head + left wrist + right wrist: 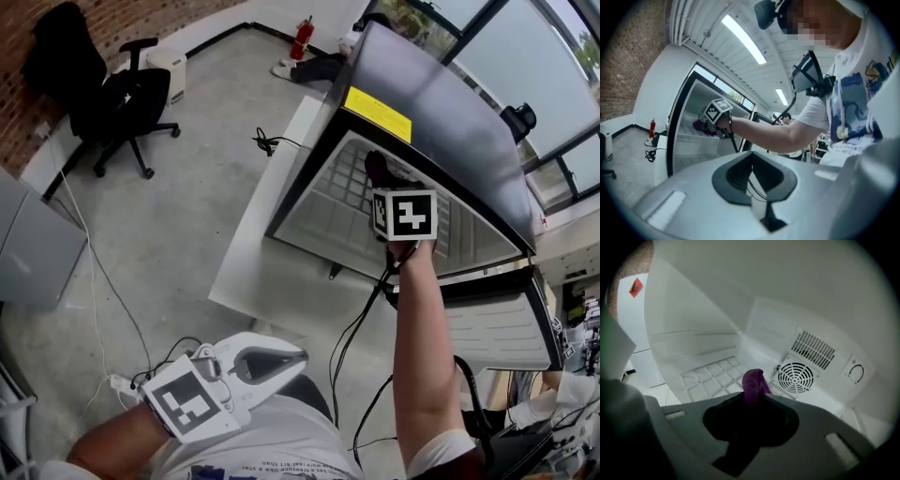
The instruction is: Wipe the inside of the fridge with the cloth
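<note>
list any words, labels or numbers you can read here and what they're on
Nothing can be read in any view.
Yellow label on the fridge: print too small to read.
Shirt: blue print and lettering, too blurred to read.
Red diamond sign outside the fridge: too blurred to read.
Marker cube: black-and-white pattern, no words.

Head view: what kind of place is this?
Probably an office or lab space, not a home kitchen: a black office chair on a bare concrete floor, a red fire extinguisher, and the fridge standing on a low white platform.
</note>
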`<state>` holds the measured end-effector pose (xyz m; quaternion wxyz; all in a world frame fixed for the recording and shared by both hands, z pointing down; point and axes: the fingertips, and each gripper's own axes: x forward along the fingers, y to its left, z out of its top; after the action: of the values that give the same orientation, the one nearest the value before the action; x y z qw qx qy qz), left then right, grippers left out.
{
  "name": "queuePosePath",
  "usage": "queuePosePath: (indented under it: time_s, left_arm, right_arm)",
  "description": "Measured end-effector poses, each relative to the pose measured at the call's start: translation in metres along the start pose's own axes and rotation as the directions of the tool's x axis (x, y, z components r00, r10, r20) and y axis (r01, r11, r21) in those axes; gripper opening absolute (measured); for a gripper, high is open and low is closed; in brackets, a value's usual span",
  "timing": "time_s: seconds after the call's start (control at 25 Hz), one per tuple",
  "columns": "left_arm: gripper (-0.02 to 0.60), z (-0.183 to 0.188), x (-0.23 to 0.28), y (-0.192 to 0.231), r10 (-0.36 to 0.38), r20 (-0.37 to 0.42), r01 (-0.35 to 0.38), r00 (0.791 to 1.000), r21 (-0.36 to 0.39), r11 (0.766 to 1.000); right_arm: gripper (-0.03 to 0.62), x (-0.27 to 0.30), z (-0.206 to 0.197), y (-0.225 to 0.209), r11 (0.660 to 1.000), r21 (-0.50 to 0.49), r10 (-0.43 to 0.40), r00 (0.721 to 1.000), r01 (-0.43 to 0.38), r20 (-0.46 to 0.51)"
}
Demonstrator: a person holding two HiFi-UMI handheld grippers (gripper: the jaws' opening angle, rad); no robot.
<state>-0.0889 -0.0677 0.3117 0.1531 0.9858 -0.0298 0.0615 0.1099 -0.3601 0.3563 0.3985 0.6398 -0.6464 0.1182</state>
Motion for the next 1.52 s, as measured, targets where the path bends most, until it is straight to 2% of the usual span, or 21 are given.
queuePosePath:
  time_s: [0.52,0.76,1.04,1.2,1.52]
  left_arm:
    - [0.005,-0.002,-0.016,-0.001,0.09,0.02,-0.09,0.996,-0.01,0.996]
    - [0.005,-0.005,-0.024,-0.003,0.125,0.022,-0.125,0.992,-0.017,0.992]
    - [0.005,-0.008,-0.019,-0.014,0.113,0.016,-0.113,0.993,-0.016,0.993]
    - [0.005,-0.009,-0.019,-0.019,0.108,0.01,-0.108,0.994,-0.004,0.994]
    - [0.005,-0.011,-0.021,-0.03,0.098,0.002,-0.098,0.995,0.011,0.995]
  right_arm:
    - [0.074,0.006,0.038,0.063,0.992,-0.057,0.117,0.991,-0.113,0.064]
    - [0.074,0.002,0.044,0.076,0.985,0.013,0.17,0.979,-0.173,0.11]
    - [0.074,-0.012,0.042,0.081,0.975,0.033,0.21,0.962,-0.219,0.174]
    - [0.074,-0.024,0.045,0.087,0.968,0.023,0.239,0.943,-0.251,0.233]
    - [0.074,-0.064,0.033,0.071,0.976,0.03,0.198,0.934,-0.216,0.296]
